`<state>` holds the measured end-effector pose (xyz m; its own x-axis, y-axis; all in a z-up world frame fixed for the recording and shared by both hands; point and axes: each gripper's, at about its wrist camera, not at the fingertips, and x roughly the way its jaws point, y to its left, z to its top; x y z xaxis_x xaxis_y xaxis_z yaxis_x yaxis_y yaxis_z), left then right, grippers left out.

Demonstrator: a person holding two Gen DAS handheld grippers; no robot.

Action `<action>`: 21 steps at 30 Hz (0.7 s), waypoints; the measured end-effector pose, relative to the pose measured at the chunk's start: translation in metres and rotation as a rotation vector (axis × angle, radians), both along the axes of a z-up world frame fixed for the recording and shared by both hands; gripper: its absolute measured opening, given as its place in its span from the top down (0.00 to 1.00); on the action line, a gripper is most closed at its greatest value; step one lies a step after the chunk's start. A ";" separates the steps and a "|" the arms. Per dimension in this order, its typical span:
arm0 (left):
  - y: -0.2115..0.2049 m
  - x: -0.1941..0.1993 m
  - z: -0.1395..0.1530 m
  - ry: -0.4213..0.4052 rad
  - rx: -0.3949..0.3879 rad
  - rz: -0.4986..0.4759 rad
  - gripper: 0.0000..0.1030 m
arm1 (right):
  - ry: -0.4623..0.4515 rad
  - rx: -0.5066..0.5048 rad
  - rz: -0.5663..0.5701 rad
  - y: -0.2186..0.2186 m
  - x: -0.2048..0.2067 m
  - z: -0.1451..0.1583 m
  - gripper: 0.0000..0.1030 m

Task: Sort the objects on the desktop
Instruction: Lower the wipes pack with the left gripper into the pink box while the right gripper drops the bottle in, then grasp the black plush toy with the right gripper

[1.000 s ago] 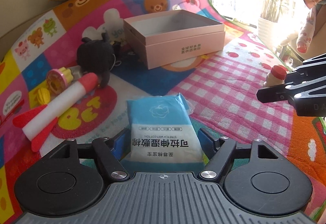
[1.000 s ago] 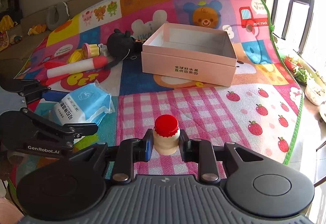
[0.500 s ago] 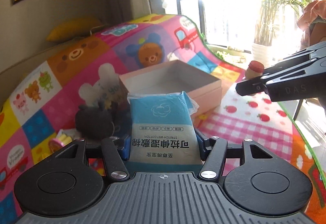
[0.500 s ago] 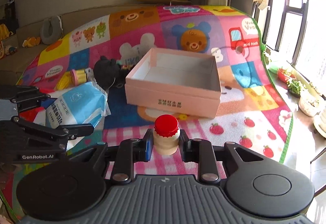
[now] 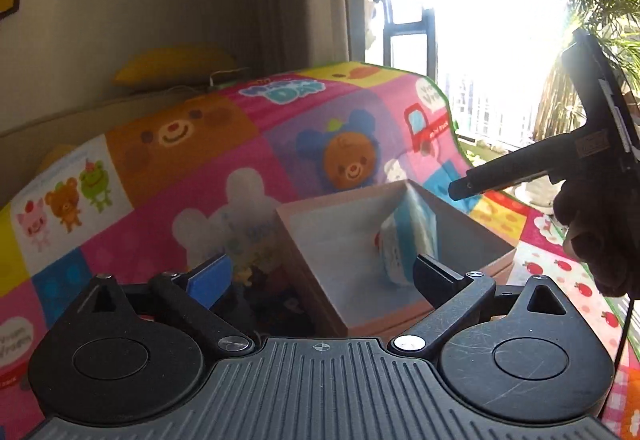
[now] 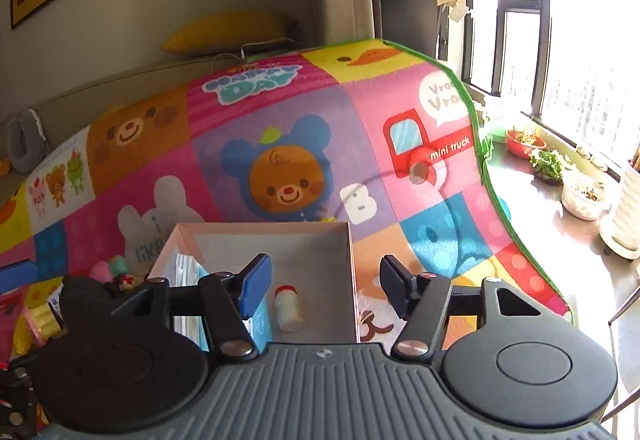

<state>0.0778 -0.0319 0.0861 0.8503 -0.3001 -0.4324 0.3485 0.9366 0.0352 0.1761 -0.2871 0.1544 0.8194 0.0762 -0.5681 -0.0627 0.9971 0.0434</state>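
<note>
The pink open box (image 5: 344, 240) (image 6: 352, 260) sits on the colourful play mat. My left gripper (image 5: 324, 272) is open and empty above the box's near left corner. The blue wet-cotton pack (image 5: 408, 236) is inside the box, blurred, tilted against its right side; it also shows in the right wrist view (image 6: 188, 272). My right gripper (image 6: 326, 286) is open and empty over the box. The small white bottle with the red cap (image 6: 288, 306) lies on its side on the box floor, below the right gripper.
A black plush toy (image 6: 92, 292) and small yellow and pink toys (image 6: 36, 324) lie left of the box. The mat (image 6: 280, 120) curves up against a sofa back. A window ledge with plant bowls (image 6: 576, 188) is on the right.
Both grippers moved over the box and opened. The blue pack left my left gripper and the bottle left my right gripper; both now are inside the box.
</note>
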 end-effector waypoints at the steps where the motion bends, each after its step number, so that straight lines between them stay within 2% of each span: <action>1: 0.007 -0.007 -0.007 0.026 0.001 0.006 0.02 | 0.027 0.001 -0.016 -0.002 0.005 -0.010 0.41; 4: 0.030 -0.025 -0.030 0.084 0.020 0.042 0.01 | 0.127 0.021 -0.051 -0.002 0.018 -0.048 0.41; 8: 0.061 -0.043 -0.055 0.169 0.022 0.118 0.01 | 0.155 0.018 -0.026 0.011 0.016 -0.067 0.38; 11: 0.079 -0.049 -0.064 0.213 -0.016 0.158 0.01 | 0.147 -0.028 -0.002 0.031 0.014 -0.069 0.38; 15: 0.091 -0.054 -0.063 0.205 -0.022 0.201 0.00 | 0.124 -0.055 0.044 0.052 0.014 -0.064 0.38; 19: 0.099 -0.057 -0.062 0.199 -0.037 0.221 0.00 | 0.035 -0.218 0.030 0.082 0.007 -0.050 0.35; 21: 0.102 -0.059 -0.062 0.202 -0.048 0.224 0.00 | -0.004 -0.292 0.064 0.101 0.002 -0.045 0.35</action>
<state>0.0192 0.0698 0.0241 0.7961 -0.1391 -0.5890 0.1285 0.9899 -0.0600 0.1785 -0.1865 0.1090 0.8204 -0.0390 -0.5705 -0.1250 0.9613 -0.2454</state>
